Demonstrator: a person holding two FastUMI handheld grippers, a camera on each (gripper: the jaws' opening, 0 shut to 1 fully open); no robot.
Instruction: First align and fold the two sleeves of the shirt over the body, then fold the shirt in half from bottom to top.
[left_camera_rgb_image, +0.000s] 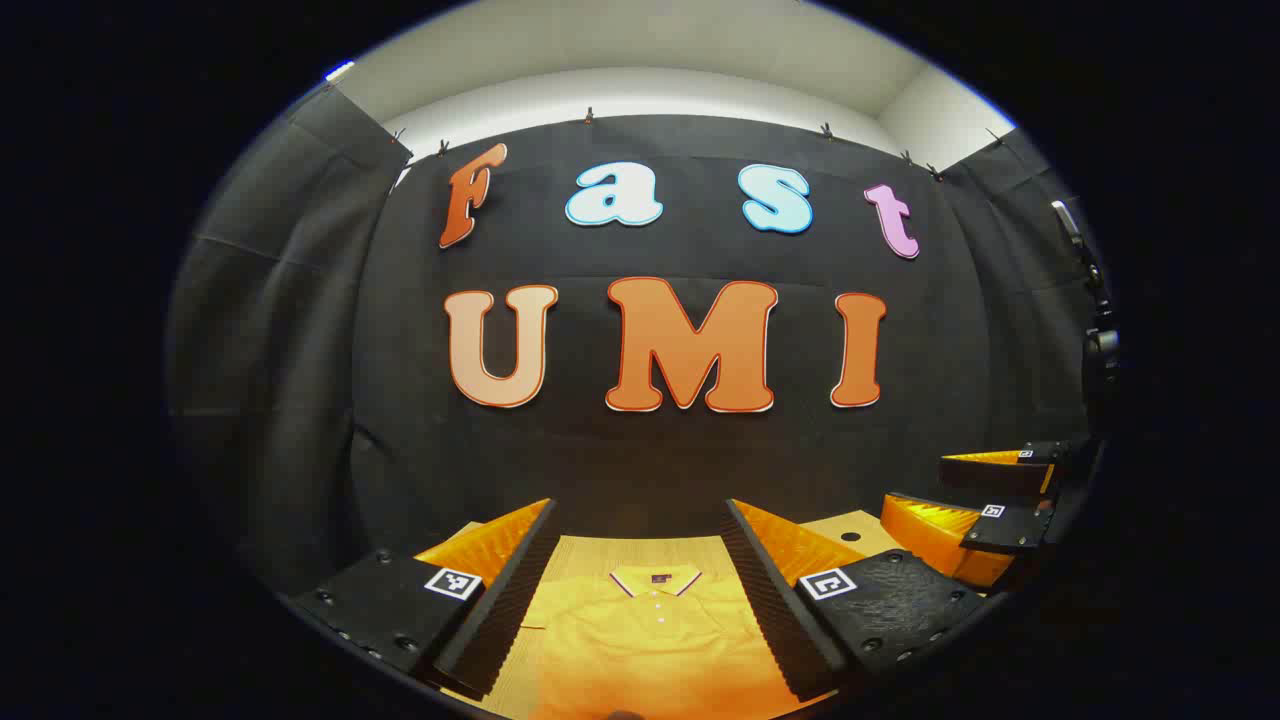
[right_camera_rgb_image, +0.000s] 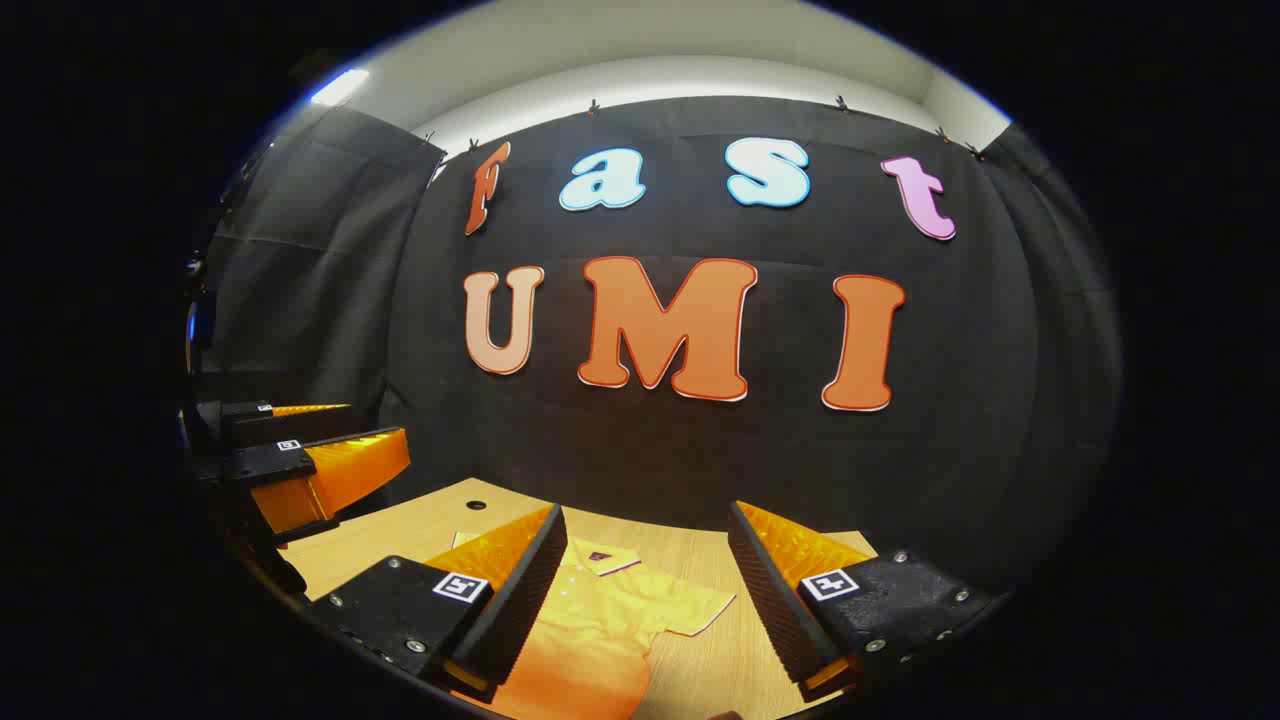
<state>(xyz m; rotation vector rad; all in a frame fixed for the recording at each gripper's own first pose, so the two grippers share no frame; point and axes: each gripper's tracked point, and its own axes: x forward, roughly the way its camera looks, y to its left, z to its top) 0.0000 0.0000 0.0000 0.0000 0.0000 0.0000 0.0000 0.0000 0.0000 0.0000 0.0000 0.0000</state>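
Note:
A yellow-orange polo shirt (left_camera_rgb_image: 650, 640) lies flat on the wooden table (left_camera_rgb_image: 600, 552), collar toward the far wall. My left gripper (left_camera_rgb_image: 640, 590) is held above the shirt's chest, open, nothing between its fingers. In the right gripper view the same shirt (right_camera_rgb_image: 600, 630) lies below, one short sleeve (right_camera_rgb_image: 695, 610) spread out to the right. My right gripper (right_camera_rgb_image: 645, 600) hovers open over that side of the shirt. The right gripper (left_camera_rgb_image: 990, 500) appears at the right of the left gripper view, and the left gripper (right_camera_rgb_image: 300, 460) at the left of the right gripper view.
The wooden table (right_camera_rgb_image: 420, 530) runs back to the black cloth wall; a small round hole (right_camera_rgb_image: 476, 505) sits near its far edge. Black curtains close in both sides.

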